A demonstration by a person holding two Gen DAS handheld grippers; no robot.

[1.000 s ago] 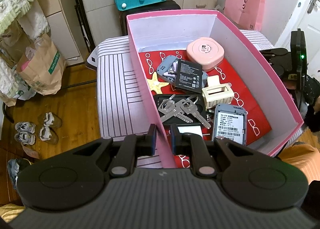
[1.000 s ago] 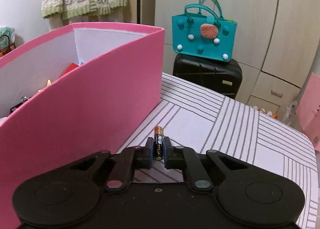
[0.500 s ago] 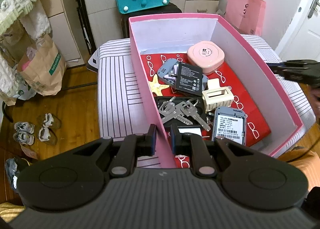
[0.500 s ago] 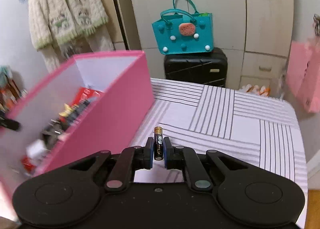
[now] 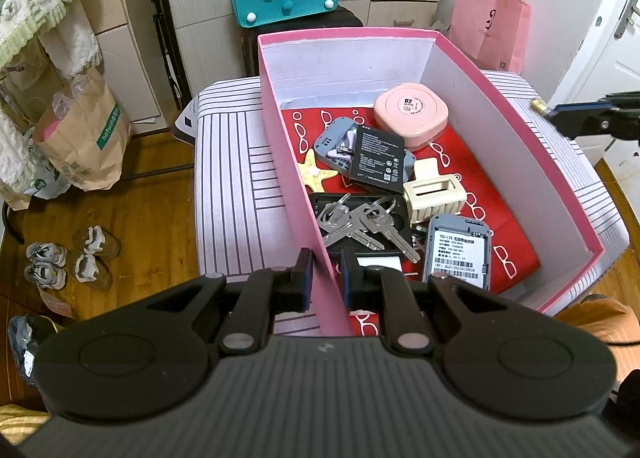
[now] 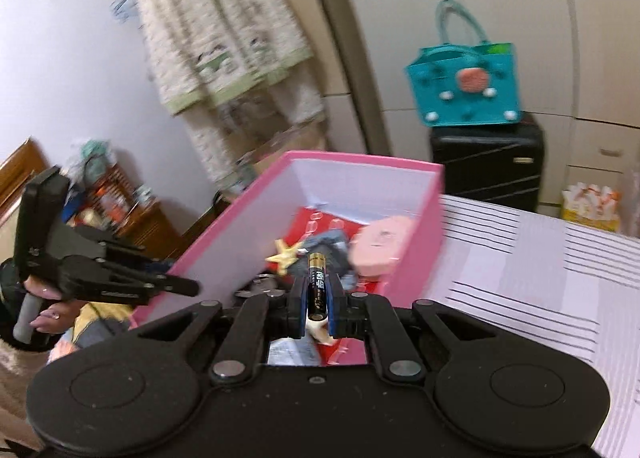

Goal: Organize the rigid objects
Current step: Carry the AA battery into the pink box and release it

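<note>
Pink card forms the box [image 5: 280, 130], which stands on a striped cloth surface [image 5: 232, 162]. At the left, the left gripper [image 5: 324, 278] points steeply down at the near end of the box's left wall; its jaws are pinched on that wall, one finger outside and one inside. In the right wrist view the same tool shows at the left edge, with a hand [image 6: 44, 306] wrapped round its grip.

Inside the box, left to right along the red lining: a yellow starfish [image 5: 316, 172] against the left wall, a bunch of keys [image 5: 360, 222] on a black tray, a black battery pack [image 5: 378, 158] lying on a grey case, a cream hair clip [image 5: 434, 194], a pink rounded case [image 5: 410, 114] towards the far end, and a grey router [image 5: 456, 250] label-up near the front.

At the right, the right gripper [image 6: 316, 300] is held above the near end of the box, angled downward and rolled somewhat to one side. Its jaws are clamped on a small black and gold battery [image 6: 316, 282]. The battery's long axis runs along the fingers, gold end pointing forward over the box contents, rear end between the pads. In the left wrist view the gold tip projects from the fingers beyond the box's right wall. The right wrist view is motion-blurred.
</note>
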